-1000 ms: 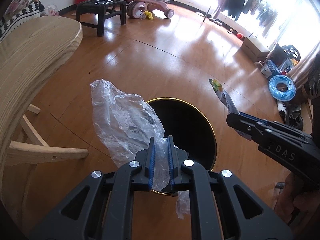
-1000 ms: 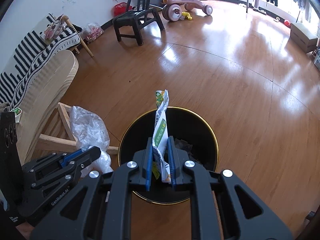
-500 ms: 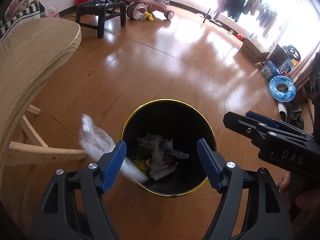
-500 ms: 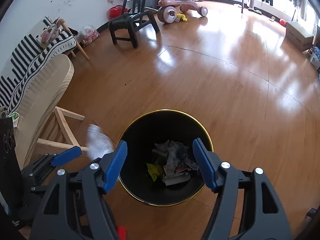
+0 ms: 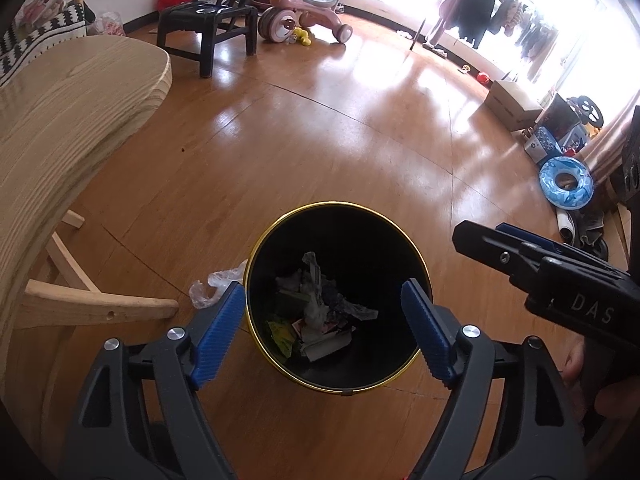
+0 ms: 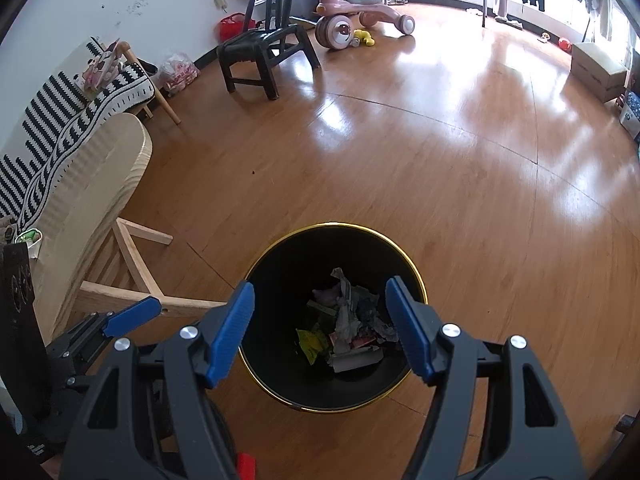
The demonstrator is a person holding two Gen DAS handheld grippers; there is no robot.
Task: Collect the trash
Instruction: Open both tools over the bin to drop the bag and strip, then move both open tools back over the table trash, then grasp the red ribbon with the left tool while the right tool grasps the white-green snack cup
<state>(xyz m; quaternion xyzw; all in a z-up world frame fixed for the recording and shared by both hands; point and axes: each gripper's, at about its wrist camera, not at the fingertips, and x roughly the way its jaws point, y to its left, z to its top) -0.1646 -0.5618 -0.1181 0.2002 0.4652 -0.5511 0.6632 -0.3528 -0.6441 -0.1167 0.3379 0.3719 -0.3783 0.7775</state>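
Left gripper [image 5: 322,328]: its jaws had just been opening and stood wide apart above the bin, with nothing between the blue pads.
Right gripper [image 6: 320,328]: released as well, jaws spread over the bin mouth, holding nothing.
Trash bin [image 5: 280,232]: round, black inside with a gold rim, standing upright on the wooden floor [image 5: 320,140] directly under both grippers.
Trash in bin [image 6: 348,328]: crumpled papers, wrappers and a yellow-green packet lay on the bottom.
Clear plastic bag [image 5: 214,282]: lay on the floor outside the bin, just beside its left rim, near the left pad.
Wooden table [image 5: 60,120]: stood at the left, its leg frame near the bag.
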